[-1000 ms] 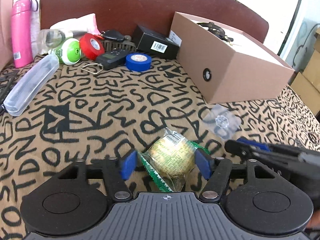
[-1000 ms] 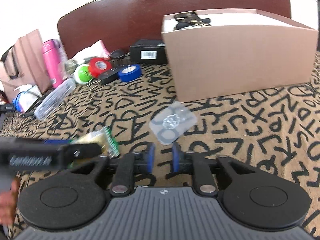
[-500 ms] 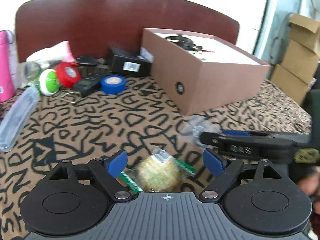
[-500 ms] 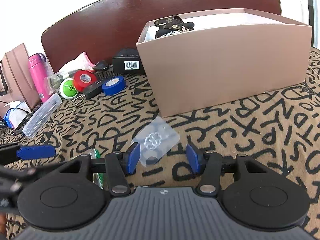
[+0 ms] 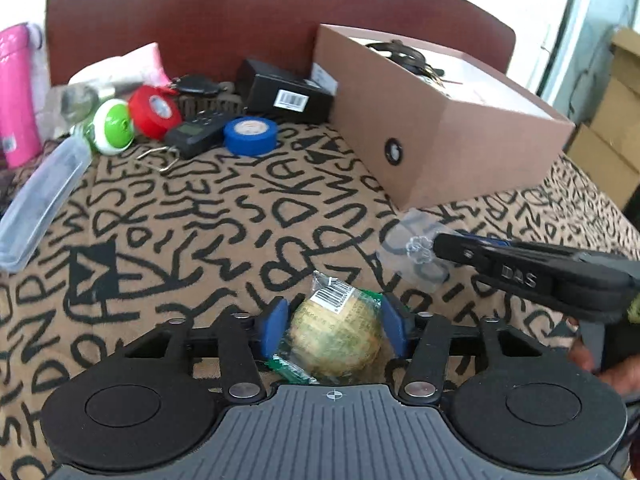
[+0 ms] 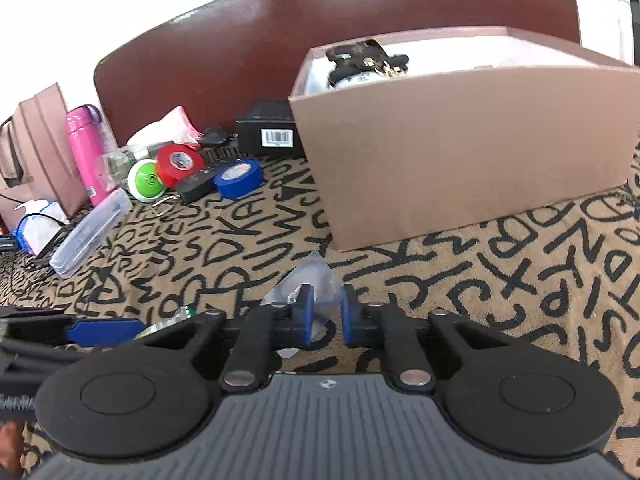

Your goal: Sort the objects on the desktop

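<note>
Crinkly clear wrapping with green edges covers the round yellowish snack, and my left gripper has both blue pads pressed against its sides, clenched on it just above the letter-printed tan cloth. My right gripper has its pads drawn close on a flimsy transparent plastic pouch, whose film rises between them; I read that as a pinch on the pouch. The matte pink-brown cardboard box, rectangular and open-topped, stands just beyond the pouch with dark items inside. At the back I count two tape rolls, one red and one blue, one glossy pink bottle, one long clear plastic case and one black carton with a barcode.
</note>
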`<state>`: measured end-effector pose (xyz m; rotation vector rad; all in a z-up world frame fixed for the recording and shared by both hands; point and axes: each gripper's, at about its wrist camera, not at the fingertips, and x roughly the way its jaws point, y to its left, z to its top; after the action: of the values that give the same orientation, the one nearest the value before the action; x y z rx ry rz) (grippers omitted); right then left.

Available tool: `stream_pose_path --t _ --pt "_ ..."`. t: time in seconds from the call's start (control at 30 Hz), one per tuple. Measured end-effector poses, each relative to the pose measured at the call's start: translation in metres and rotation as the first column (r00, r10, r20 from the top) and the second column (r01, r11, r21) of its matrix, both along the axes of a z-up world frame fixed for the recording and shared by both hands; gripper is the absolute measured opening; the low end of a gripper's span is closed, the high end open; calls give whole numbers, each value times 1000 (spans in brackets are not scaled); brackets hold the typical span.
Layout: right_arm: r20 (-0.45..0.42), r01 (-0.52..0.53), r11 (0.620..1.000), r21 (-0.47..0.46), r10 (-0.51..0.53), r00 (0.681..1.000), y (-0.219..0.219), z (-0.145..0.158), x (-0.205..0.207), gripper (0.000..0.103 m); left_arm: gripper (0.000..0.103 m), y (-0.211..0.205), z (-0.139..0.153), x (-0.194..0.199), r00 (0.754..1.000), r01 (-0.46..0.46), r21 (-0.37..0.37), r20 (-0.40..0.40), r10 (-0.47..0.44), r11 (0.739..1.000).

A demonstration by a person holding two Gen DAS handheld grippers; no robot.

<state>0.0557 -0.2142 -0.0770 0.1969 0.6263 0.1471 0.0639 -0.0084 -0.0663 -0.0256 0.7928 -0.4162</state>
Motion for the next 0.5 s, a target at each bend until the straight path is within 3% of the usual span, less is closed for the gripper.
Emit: stream_pose_path --t 0.07,0.27,0.3,0.37,0.43,0.47,0.5 --pt "9 -22 1000 2 22 1000 1 5 -5 6 51 2 2 -2 1000 -8 -15 -7 8 1000" --pt "18 -91 996 4 90 996 10 16 -20 2 82 -3 -1 -10 996 76 -38 -41 -77 996" --pt "14 -95 995 7 94 995 11 15 -21 2 83 -7 -2 -11 995 88 -22 -37 -88 996" --pt "3 -97 995 8 97 995 13 13 -22 2 80 -14 -6 -13 994 106 12 -25 -105 994" --pt "-7 -96 995 6 96 995 14 12 -21 2 67 -17 -8 -10 995 93 37 -33 -92 995" --pt "-9 -98 995 6 98 995 15 11 -20 2 52 -17 -8 -10 996 85 55 -28 -83 995" --pt "-9 -100 995 6 100 995 14 11 -20 2 52 -16 -6 -8 996 84 51 -35 -82 995"
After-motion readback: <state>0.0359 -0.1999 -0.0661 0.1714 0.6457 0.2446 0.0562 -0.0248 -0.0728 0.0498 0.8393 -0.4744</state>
